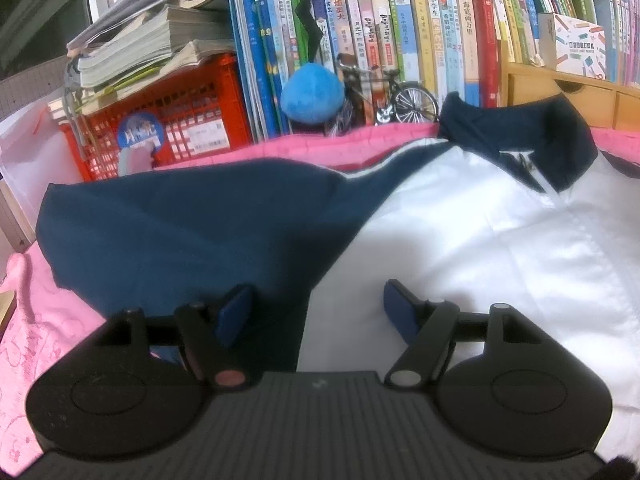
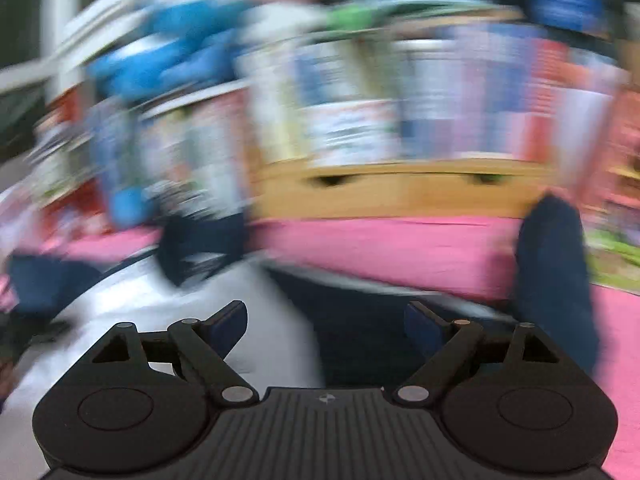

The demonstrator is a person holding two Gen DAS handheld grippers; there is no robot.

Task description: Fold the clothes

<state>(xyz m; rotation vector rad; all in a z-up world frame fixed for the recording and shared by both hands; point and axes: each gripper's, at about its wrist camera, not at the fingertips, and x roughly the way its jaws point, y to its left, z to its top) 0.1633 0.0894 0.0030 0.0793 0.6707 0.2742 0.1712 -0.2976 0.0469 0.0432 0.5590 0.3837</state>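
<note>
One white and navy-blue zip-front jacket [image 1: 460,232] lay spread flat on a pink patterned cloth [image 1: 36,320]. Its long axis ran away from the camera, with the navy stand-up collar [image 1: 520,128] at the far end, pointing toward a shelf of books [image 1: 400,32]. One navy sleeve [image 1: 180,224] stretched out to the left of the white body, its end lying on the pink cloth.

In the left wrist view, the left gripper [image 1: 316,312] hovered low over the near part of the jacket, above the line where navy sleeve met white body. Its two blue-padded fingers [image 1: 234,314] stood wide apart with nothing between them.

Behind the jacket stood one red plastic crate [image 1: 192,120] topped with a stack of papers, one round blue plush toy [image 1: 312,94] and one small model bicycle [image 1: 400,98].

The right wrist view was heavily blurred. The right gripper [image 2: 324,324] also had its two fingers [image 2: 228,322] spread wide and empty, above the jacket's white and navy fabric. A second navy sleeve [image 2: 556,280] showed at the right of that view, over the pink cloth; whether it was raised or lying flat could not be told through the blur. A wooden drawer unit [image 2: 400,192] lay beyond.
</note>
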